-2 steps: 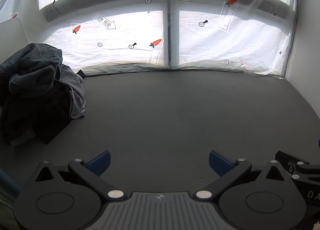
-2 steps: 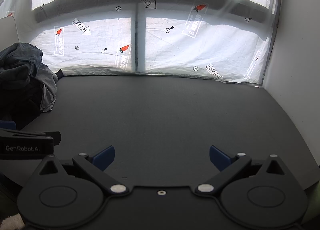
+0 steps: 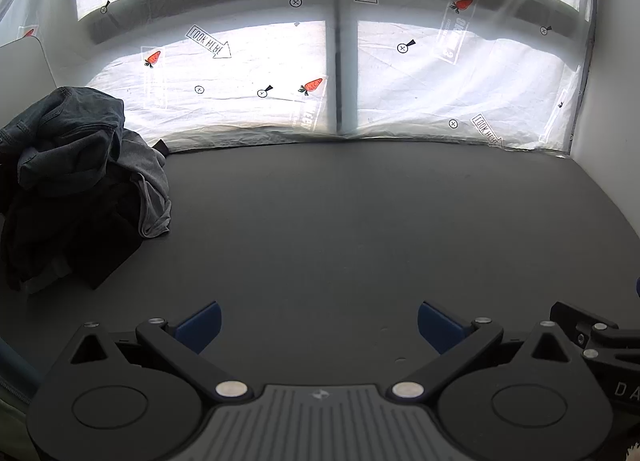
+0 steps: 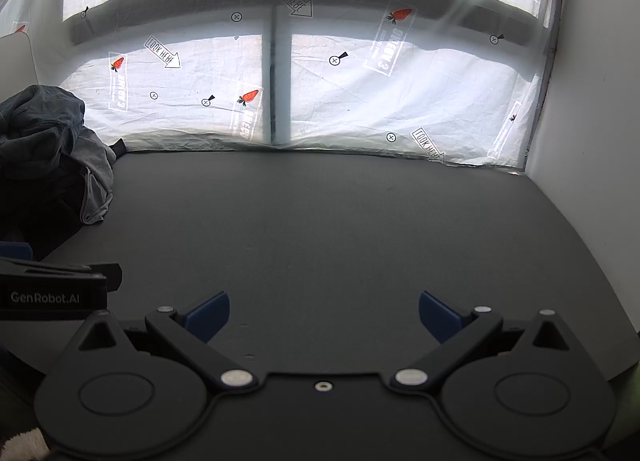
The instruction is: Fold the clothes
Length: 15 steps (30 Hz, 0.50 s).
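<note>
The largest thing I see is the dark grey matte table top [image 3: 340, 229], and I place everything else against it. Behind its far edge hangs a translucent white plastic sheet [image 3: 460, 93] over a lit window with dark frame bars. The sheet is printed with arrow labels reading "LOOK HERE" [image 3: 209, 41] — some of them mirrored or upside down — plus small orange carrot pictures [image 3: 312, 85] and crossed-circle marks. Other pale lettering runs sideways on it; I cannot read it. A plain white wall [image 4: 592, 149] closes off the table's right side.

On the table's far left corner sits the crumpled pile of clothes [image 3: 80, 181]: a blue-grey denim piece on top, a lighter grey garment spilling toward the table's middle, and something black beneath. In the right wrist view the same pile [image 4: 52, 165] lies at the left edge. The dark surface between the pile and my grippers is bare.

The left gripper [image 3: 318, 325], black with blue fingertip pads, hovers over the table's near edge with its jaws spread wide and only table between them. The right gripper [image 4: 324, 315] is spread just as wide beside it, also holding nothing. From the right wrist view, the black side of the left tool shows at the left, bearing a label "GenRobot.AI" [image 4: 45, 297]. From the left view, the right tool's side shows the letters "DA" [image 3: 626, 389] — the rest is cut off.
</note>
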Available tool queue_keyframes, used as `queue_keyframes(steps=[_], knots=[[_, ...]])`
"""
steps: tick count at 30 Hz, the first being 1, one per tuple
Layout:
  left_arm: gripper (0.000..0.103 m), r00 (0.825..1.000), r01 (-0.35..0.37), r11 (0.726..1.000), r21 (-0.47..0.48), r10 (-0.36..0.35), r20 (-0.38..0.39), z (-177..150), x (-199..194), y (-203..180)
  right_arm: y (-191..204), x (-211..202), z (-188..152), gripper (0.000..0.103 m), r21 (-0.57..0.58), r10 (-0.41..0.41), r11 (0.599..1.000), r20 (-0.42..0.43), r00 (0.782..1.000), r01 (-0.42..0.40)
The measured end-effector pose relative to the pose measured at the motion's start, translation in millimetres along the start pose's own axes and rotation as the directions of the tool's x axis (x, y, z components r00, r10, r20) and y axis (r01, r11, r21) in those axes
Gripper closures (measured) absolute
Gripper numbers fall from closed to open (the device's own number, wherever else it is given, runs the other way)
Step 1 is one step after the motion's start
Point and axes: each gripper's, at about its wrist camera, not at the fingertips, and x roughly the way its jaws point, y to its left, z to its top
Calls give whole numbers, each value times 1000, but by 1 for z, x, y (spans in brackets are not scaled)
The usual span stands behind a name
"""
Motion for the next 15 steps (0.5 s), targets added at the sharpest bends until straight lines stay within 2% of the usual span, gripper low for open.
queue_keyframes(steps=[15], knots=[[0,1000,-10,1000,5,10,5,-2,5,-3,0,4,3,1,-3,-6,1000,3,1000,6]])
